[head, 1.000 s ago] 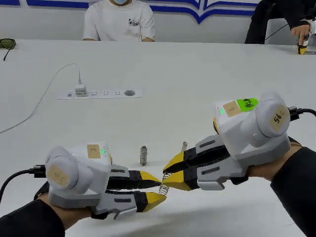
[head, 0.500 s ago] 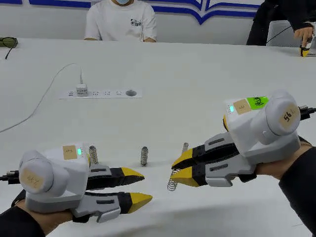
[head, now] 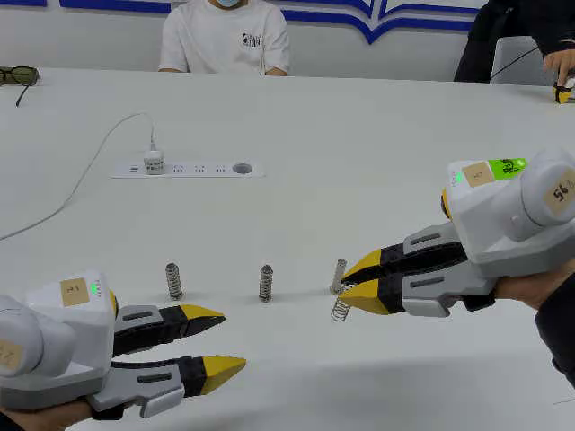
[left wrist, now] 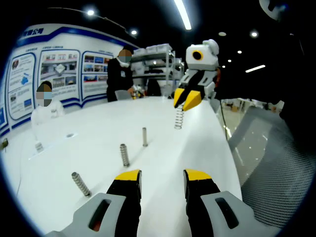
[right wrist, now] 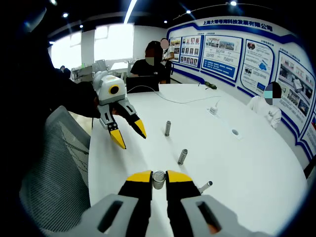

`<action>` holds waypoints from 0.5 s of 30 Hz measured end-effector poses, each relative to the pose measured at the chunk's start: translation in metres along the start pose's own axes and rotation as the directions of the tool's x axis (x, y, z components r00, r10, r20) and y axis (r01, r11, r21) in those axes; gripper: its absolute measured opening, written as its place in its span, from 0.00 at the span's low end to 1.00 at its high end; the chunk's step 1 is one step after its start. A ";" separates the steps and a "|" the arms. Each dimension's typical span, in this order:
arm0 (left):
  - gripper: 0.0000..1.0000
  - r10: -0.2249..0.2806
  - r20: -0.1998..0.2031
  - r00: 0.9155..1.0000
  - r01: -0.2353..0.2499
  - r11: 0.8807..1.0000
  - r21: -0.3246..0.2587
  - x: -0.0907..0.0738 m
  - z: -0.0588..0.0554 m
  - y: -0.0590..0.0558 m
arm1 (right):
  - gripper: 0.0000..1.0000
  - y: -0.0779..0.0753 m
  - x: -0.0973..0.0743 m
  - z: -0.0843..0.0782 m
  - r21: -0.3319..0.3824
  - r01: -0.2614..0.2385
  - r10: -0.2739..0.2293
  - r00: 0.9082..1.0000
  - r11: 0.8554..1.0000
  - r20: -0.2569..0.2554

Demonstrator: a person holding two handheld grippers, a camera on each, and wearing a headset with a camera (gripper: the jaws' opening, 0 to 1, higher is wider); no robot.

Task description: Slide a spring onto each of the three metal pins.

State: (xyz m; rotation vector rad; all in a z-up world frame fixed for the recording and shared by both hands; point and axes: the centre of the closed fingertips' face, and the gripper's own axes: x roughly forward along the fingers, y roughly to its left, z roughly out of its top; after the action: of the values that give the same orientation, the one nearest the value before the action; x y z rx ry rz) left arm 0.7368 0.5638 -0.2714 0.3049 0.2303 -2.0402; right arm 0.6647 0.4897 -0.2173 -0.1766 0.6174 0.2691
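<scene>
Spring [head: 340,310] pinched in right gripper [head: 345,288], hanging just beside bare pin [head: 337,272]; left gripper [head: 234,339] gapes wide, well apart.

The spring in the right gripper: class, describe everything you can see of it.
The spring is a small silvery wire coil, seemingly metal. The right gripper pinches its upper end between yellow-tipped jaws, so it hangs slightly tilted toward the white table, close beside the bare pin. Whether its lower end touches the table cannot be told.
</scene>
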 end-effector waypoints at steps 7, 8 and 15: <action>0.38 0.060 0.010 0.998 -0.060 0.998 -0.014 -0.016 -0.003 0.009 | 0.11 -0.011 -0.005 0.000 0.009 0.025 -0.025 1.000 1.000 0.004; 0.38 0.067 0.010 0.998 -0.066 0.998 -0.015 -0.018 -0.004 0.011 | 0.11 -0.012 -0.006 0.000 0.010 0.028 -0.028 1.000 1.000 0.004; 0.43 0.121 0.010 0.993 -0.121 0.992 -0.020 -0.030 -0.008 0.020 | 0.11 -0.022 -0.010 0.000 0.015 0.049 -0.049 0.999 0.999 0.003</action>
State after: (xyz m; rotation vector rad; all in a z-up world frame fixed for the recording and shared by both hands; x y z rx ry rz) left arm 0.7693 0.5817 -0.2704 0.2885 0.2197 -1.9182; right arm 0.6629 0.4664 -0.2096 -0.1769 0.6104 0.2172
